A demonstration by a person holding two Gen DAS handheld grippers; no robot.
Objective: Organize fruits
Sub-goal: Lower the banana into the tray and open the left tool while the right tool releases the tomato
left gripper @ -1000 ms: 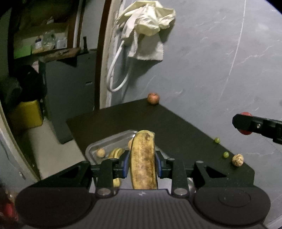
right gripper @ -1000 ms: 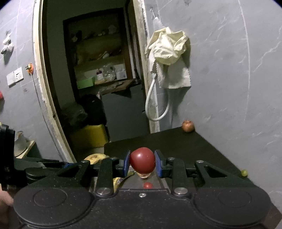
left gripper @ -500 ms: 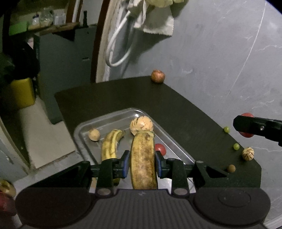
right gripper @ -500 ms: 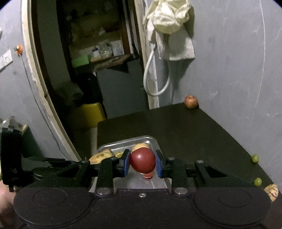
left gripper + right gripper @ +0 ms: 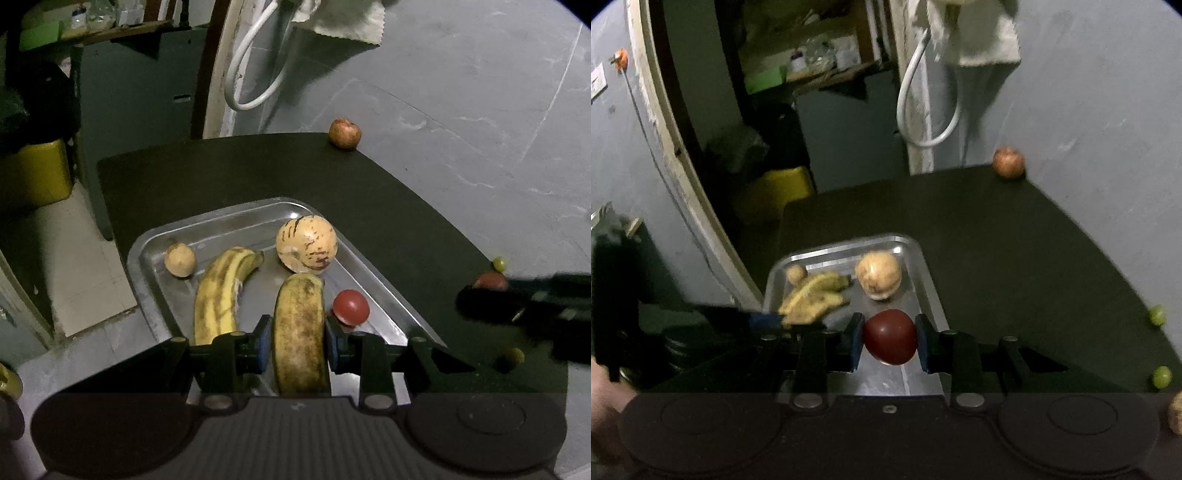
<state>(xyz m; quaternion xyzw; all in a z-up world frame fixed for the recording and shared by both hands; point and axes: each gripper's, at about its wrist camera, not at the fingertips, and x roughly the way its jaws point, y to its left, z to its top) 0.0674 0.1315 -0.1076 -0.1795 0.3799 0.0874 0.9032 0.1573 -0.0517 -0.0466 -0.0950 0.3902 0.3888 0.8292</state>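
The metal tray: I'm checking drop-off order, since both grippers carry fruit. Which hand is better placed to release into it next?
Probably the left. The left gripper holds its banana directly over the tray, beside the banana already there. The right gripper, clamping the red fruit, sits over the tray's near right edge.

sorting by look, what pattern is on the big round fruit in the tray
Pale cream with dark streaks; left wrist view.

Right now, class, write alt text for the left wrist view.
The left gripper clamps a spotted banana over a metal tray holding another banana, a streaked melon and a red tomato.
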